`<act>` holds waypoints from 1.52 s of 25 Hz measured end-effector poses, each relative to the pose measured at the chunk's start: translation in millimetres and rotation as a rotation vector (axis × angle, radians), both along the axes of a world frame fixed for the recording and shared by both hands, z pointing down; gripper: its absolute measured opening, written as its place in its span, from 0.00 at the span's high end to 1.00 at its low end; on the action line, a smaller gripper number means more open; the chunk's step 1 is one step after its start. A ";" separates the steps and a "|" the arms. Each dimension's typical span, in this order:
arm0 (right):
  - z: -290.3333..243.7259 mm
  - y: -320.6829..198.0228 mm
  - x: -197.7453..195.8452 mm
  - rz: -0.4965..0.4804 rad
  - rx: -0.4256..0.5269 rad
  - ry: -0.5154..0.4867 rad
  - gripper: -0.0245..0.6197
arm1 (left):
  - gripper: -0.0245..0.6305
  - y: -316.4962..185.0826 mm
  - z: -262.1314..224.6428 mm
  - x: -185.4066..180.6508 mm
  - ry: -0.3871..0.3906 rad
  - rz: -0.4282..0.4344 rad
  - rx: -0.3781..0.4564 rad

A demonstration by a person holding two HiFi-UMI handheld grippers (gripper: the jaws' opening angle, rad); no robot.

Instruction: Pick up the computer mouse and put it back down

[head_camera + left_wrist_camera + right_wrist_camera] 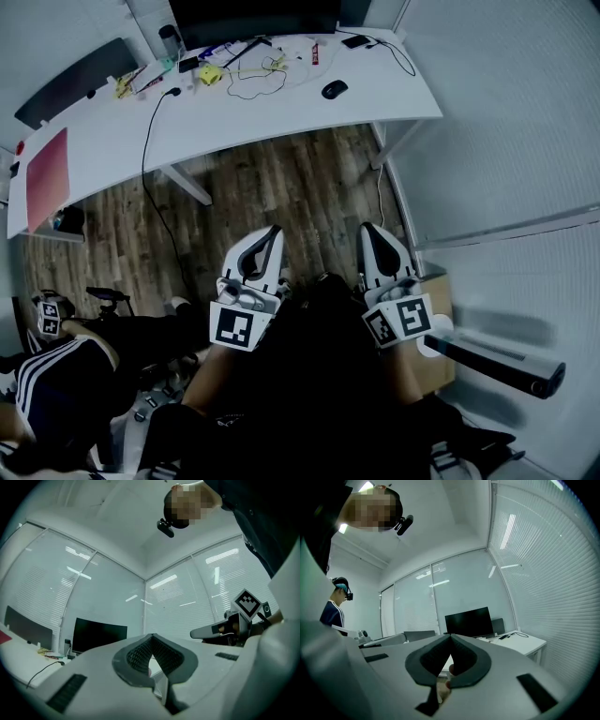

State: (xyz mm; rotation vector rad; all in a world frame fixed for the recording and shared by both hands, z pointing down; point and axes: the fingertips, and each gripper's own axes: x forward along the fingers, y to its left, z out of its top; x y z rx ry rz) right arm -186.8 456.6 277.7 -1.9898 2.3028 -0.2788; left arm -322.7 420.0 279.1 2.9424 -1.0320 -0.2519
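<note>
The computer mouse point(334, 89) lies on the white worktop point(234, 127), toward its far right part, near a loose black cable point(253, 86) and right of the dark monitor point(253, 17). Both grippers hang over the wooden floor point(281, 187), well short of the worktop. The left gripper point(274, 231) is clenched with nothing in it. The right gripper point(370, 228) is likewise closed tip to tip and empty.
</note>
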 end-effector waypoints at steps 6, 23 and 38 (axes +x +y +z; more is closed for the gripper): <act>-2.5 -17.9 -14.1 -0.085 0.004 -0.009 0.96 | 0.95 -21.9 0.9 -0.8 0.026 0.020 -0.013; 26.2 -129.2 80.2 -0.172 -0.010 -0.097 0.96 | 0.95 -112.9 25.5 110.2 0.022 0.072 -0.077; 15.6 -221.7 202.7 -0.293 0.014 -0.158 0.96 | 0.95 -177.9 15.4 236.1 0.016 0.008 -0.060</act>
